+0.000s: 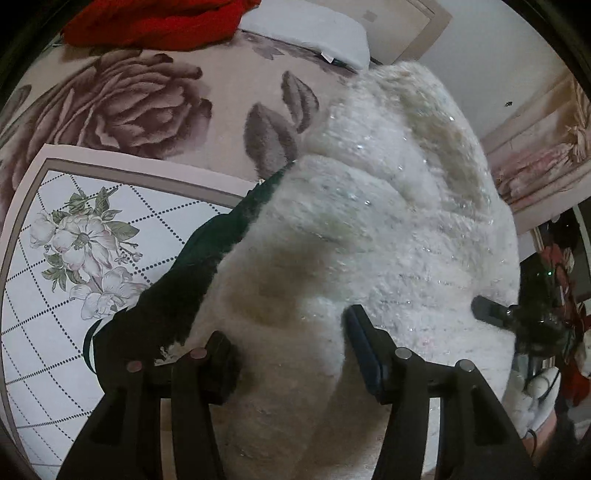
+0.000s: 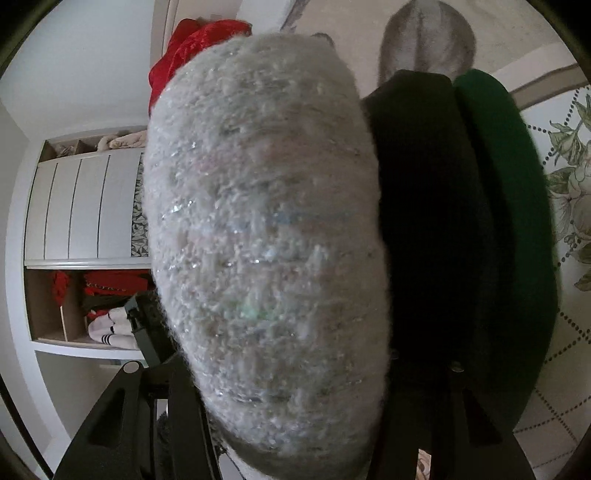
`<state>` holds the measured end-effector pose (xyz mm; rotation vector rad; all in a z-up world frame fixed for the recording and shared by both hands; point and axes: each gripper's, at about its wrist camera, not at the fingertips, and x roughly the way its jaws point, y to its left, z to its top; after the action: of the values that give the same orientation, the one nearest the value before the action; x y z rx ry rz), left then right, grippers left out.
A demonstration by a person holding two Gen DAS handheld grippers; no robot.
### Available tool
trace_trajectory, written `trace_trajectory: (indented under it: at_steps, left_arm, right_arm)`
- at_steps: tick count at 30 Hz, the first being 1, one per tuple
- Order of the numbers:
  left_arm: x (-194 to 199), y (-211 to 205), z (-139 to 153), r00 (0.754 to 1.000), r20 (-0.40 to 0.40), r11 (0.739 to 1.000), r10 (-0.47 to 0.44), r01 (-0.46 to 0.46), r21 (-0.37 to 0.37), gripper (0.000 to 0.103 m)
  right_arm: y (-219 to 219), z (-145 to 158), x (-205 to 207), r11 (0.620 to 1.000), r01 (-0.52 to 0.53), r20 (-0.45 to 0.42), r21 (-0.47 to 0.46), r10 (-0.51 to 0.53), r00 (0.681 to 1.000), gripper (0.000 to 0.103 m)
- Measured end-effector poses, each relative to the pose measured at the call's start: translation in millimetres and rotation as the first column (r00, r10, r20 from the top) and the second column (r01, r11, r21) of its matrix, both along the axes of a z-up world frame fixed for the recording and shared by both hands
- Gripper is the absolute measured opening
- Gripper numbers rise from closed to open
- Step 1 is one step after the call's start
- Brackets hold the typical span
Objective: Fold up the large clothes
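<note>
- Your left gripper [image 1: 291, 350] stands part open, its two fingers [image 1: 365, 350] on either side of a thick fold of the white sweater [image 1: 388, 229]. The fluffy knit bulges up between them and fills the gap, touching both fingers; you have a loose hold on it rather than a tight pinch.
- The sweater is bunched and lifted in front of the left camera, over a rose-patterned blanket [image 1: 122, 107] and a white floral sheet [image 1: 48, 288].
- A dark green garment [image 1: 207, 258] lies against the sweater's left edge, running down to your left finger.
- Your right gripper [image 1: 495, 314] shows at the sweater's far right edge in the left wrist view, its black finger pressed into the fluff.
- In the right wrist view the sweater [image 2: 266, 236] hangs right against the lens and hides the finger tips, so how wide that gripper stands cannot be told; only one dark finger [image 2: 147, 332] peeks out at its left.
- The green garment [image 2: 491, 229] hangs just beside the sweater on the right, with a darker fold between them.
- A red cloth [image 1: 155, 22] lies at the far end of the blanket next to a white pillow [image 1: 306, 33].
- A shelf unit [image 2: 81, 258] with folded clothes stands behind.
</note>
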<state>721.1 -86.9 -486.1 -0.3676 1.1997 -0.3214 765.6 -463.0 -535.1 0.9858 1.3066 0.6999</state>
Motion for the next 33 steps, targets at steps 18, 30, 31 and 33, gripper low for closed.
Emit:
trace_trajectory:
  at_steps: [18,30,31,33]
  left_arm:
    - [-68.5,-24.0,76.2,0.98,0.196,0.943,0.026,-0.09,0.322,0.103]
    - [-145.3,-46.7,150.7,0.982,0.185,0.952,-0.02,-0.038,0.303,0.103]
    - [-157.0,-49.1,164.9,0.981,0.192,0.953,-0.024,-0.036,0.302,0.103]
    - [-176.1,-53.4,189.2,0.98,0.196,0.951,-0.027,-0.035,0.307,0.103]
  right_arm:
    - [123.4,154.4,-138.7,0.359,0.219,0.251,-0.907,0.045,0.967,0.103]
    - [85.4,244.1,-245.1,0.239,0.324,0.318,-0.915,-0.064,0.946,0.103]
    - [84.5,256.3,-254.0,0.22,0.333,0.326,-0.917,-0.068,0.943,0.103]
    - [84.7,282.6,-273.3,0.202,0.346,0.336,-0.916,-0.079,0.938,0.103]
